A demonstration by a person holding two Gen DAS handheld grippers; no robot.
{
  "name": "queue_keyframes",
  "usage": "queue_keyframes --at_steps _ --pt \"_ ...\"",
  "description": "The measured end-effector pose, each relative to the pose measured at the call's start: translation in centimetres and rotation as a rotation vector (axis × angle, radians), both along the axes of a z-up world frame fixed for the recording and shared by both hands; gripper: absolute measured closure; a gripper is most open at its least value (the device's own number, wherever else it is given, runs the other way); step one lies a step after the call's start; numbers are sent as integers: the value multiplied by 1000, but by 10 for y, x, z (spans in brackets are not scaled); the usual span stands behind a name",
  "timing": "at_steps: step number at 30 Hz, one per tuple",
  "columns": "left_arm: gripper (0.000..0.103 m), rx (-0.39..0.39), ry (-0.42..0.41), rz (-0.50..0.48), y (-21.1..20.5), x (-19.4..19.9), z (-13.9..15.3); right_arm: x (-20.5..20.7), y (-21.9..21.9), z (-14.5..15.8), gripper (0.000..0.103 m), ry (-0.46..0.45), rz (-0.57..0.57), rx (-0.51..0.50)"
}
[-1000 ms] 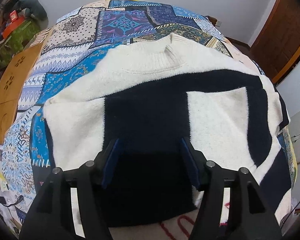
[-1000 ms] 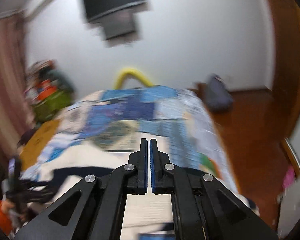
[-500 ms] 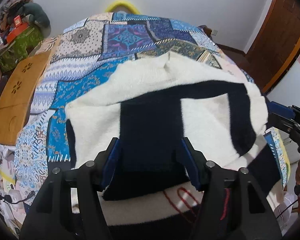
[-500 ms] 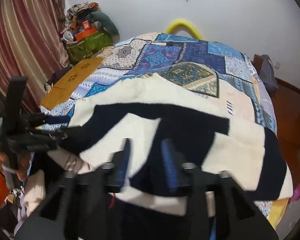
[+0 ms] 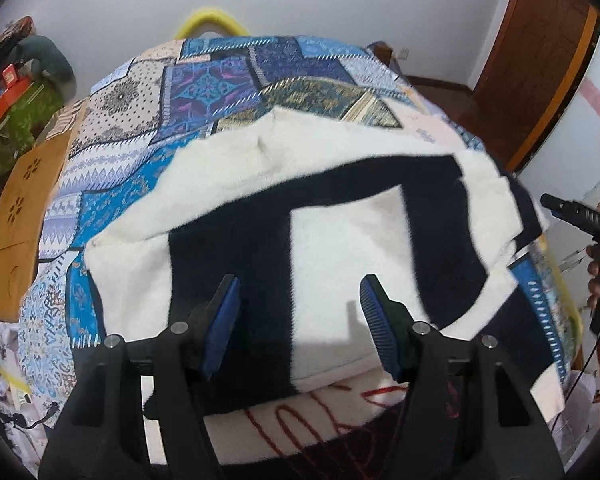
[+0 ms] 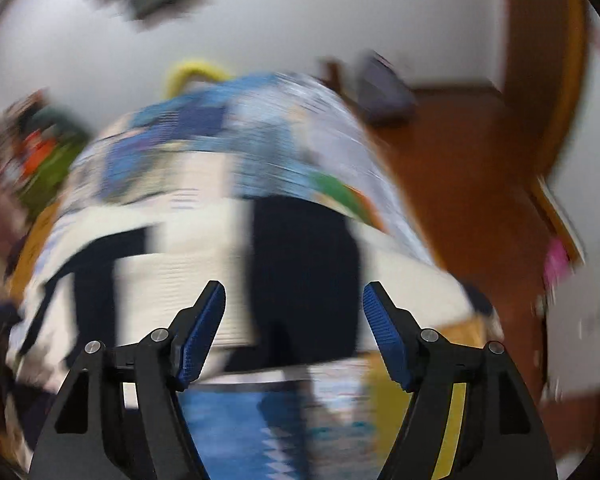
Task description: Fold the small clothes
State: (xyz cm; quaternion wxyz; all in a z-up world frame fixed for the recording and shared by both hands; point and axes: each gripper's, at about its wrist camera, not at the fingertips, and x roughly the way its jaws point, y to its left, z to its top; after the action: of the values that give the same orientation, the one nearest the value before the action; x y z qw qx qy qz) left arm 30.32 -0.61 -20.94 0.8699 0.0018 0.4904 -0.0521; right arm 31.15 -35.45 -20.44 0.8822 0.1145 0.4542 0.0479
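Left gripper [image 5: 300, 312], lower centre of the left wrist view: jaws spread apart, blue pads clear of the fabric, nothing grasped. Right gripper [image 6: 294, 316], lower centre of the right wrist view: jaws opening, nothing between the pads; this view is heavily smeared by motion, so fine detail there cannot be read.

The sweater [image 5: 340, 240], cream with broad dark navy bands, fills the centre of the left wrist view and lies spread on the patchwork bedspread [image 5: 220, 80]. Its neckline sits toward the upper centre; a folded edge crosses the lower centre, just below the pads, with a red-stitched layer showing beneath it. At the right edge of the frame the sweater's dark sleeve reaches close to the side of the bed.

Likely hazards, as judged from this layout:
- A grasp by the left gripper at the folded edge may catch only the top layer of the thick knit, so the fold opens when lifted.
- The fast-moving right gripper may land off the sleeve or snag the bedspread along with it, dragging the sweater askew.
- Fabric near the bed's right side may slide off if pulled outward.

Beyond the bed: a white wall [image 5: 340, 0] across the top and a brown wooden door [image 5: 540, 40] at upper right.
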Motion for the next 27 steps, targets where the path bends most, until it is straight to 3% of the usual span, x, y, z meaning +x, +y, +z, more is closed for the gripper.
queue_keyframes --at_steps 2,5,13,19,24,25,27 --pt "42 8 11 11 4 1 -6 12 -32 -25 35 77 -101 101" --pt "42 4 31 31 12 3 -12 21 -58 -49 35 118 -190 217" --pt "42 -4 51 46 18 2 -23 39 -47 -52 38 118 -191 165" --pt "42 8 49 34 16 1 -25 0 -67 -37 39 99 -195 212" --pt "42 6 52 29 12 0 -27 -9 -68 -46 39 118 -184 284" --pt "42 9 50 26 11 0 -26 -6 -69 -49 41 122 -188 297" --pt "42 15 44 22 10 -2 -25 6 -69 -58 55 139 -214 323"
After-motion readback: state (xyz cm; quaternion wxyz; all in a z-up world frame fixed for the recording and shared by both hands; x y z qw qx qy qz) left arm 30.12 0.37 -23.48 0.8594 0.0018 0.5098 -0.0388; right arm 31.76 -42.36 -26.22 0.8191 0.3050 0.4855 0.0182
